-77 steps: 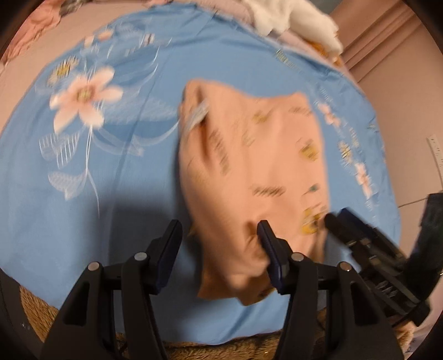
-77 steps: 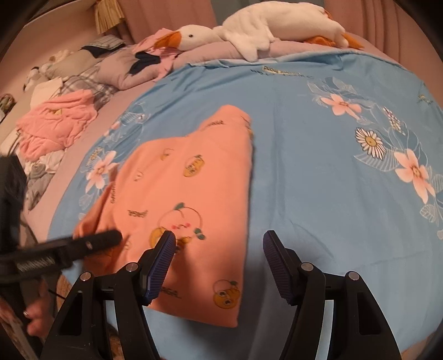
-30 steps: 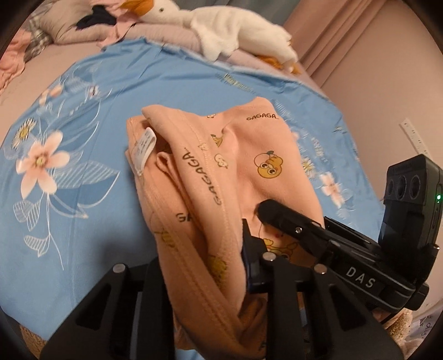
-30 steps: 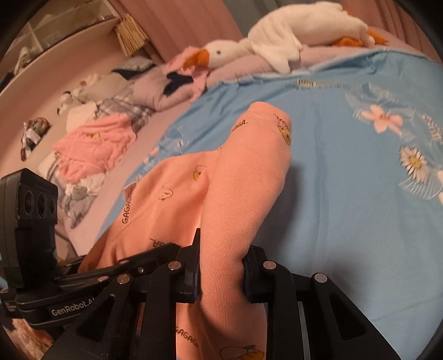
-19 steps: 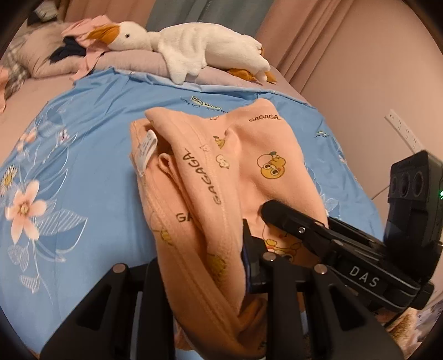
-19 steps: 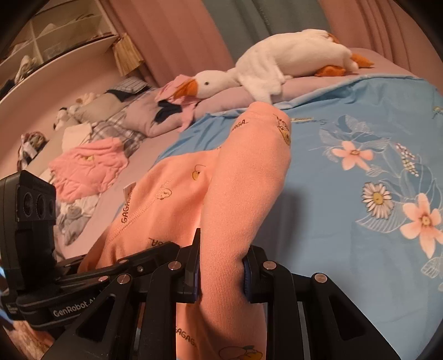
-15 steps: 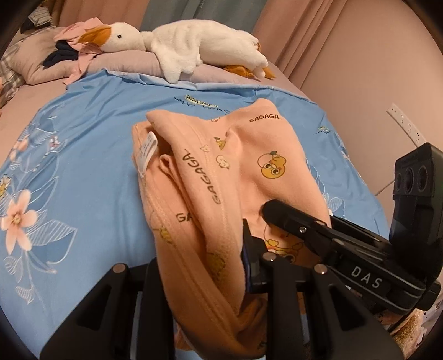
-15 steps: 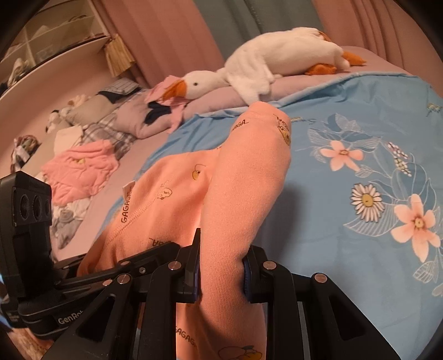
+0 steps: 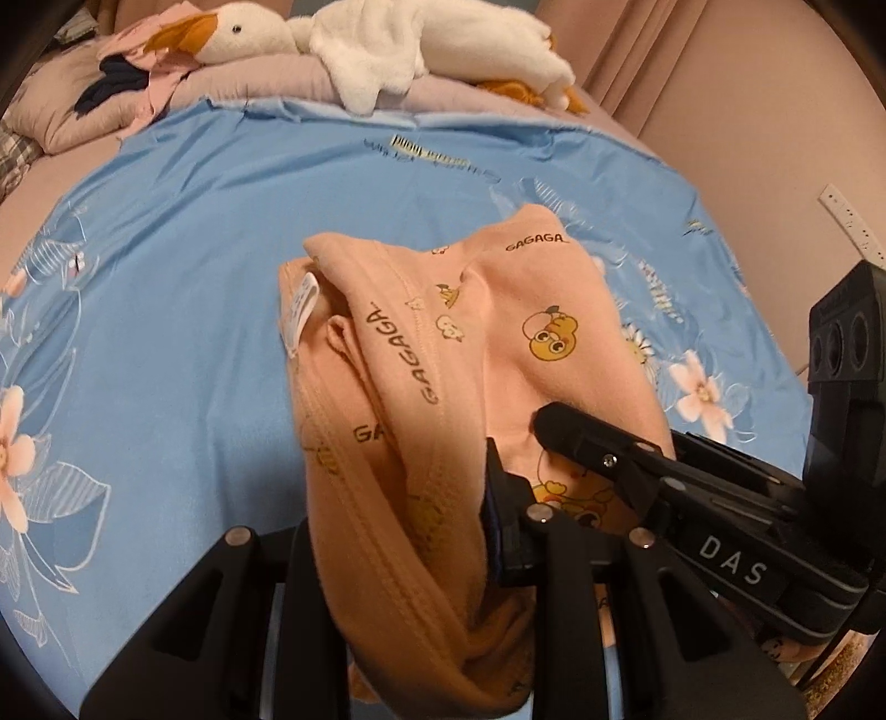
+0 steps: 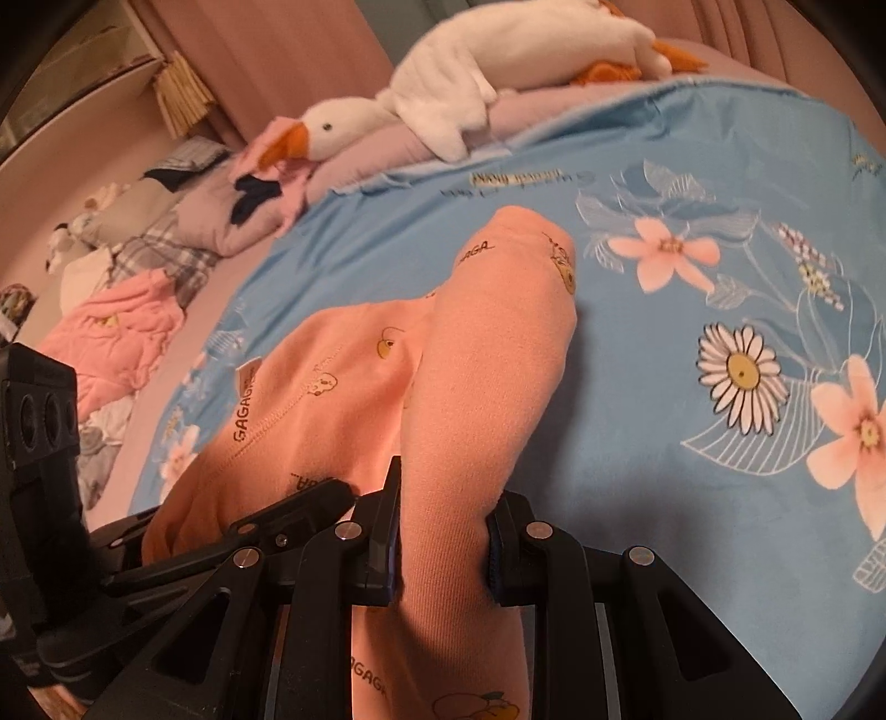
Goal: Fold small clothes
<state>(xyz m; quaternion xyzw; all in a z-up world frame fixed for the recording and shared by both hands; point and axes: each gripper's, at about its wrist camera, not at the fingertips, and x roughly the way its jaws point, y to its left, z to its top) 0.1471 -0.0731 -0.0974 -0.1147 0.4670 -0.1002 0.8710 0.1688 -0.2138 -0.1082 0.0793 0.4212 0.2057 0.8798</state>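
Note:
A small peach garment printed with ducks and "GAGAGA" hangs lifted over the blue floral sheet. My left gripper is shut on its near left edge, by the seam and white label. My right gripper is shut on the near right edge of the peach garment. The right gripper also shows in the left wrist view, and the left gripper in the right wrist view. The two grippers are side by side, close together. The garment's far end droops toward the sheet.
A white plush goose lies along the far edge of the bed on a mauve cover. Pillows and a pink garment are piled at the far left. A wall with a socket strip is on the right.
Both grippers closed on the garment's near edge and lifted it off the sheet. Over the last second they have carried it forward and tilted up, so the goose shows more.

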